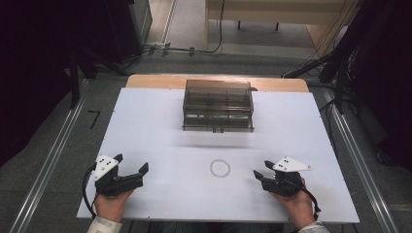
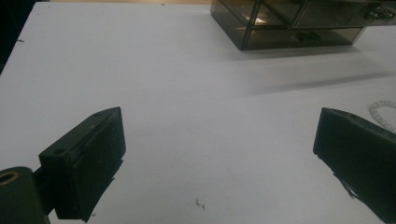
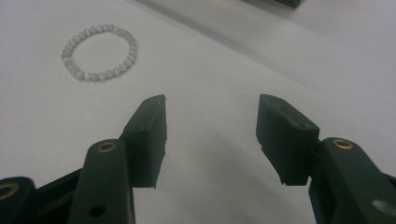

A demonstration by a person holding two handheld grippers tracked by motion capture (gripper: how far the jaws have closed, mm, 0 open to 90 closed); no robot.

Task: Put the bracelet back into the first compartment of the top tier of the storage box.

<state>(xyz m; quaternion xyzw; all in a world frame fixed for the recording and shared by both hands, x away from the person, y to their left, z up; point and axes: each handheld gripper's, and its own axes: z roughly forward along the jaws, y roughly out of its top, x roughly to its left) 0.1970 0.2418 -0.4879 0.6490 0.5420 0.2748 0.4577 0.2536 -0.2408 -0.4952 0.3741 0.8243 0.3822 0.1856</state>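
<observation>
A pale beaded bracelet (image 1: pixel 220 168) (image 3: pixel 100 53) lies flat on the white table (image 1: pixel 145 126), between my two grippers near the front edge. My left gripper (image 1: pixel 131 162) (image 2: pixel 219 135) rests at the front left with its jaws wide open and bare table between them; the bracelet's (image 2: pixel 383 112) edge shows just beyond its right jaw. At the front right, my right gripper (image 1: pixel 261 168) (image 3: pixel 212 112) points toward the bracelet, open and holding nothing. The bracelet sits ahead and to the left of its jaws, apart from them.
A smoky transparent drawer box (image 1: pixel 218 105) (image 2: pixel 289 23) stands at the back middle of the table, its drawers closed. Grey floor with metal rails runs along both sides of the table, and cables lie behind it.
</observation>
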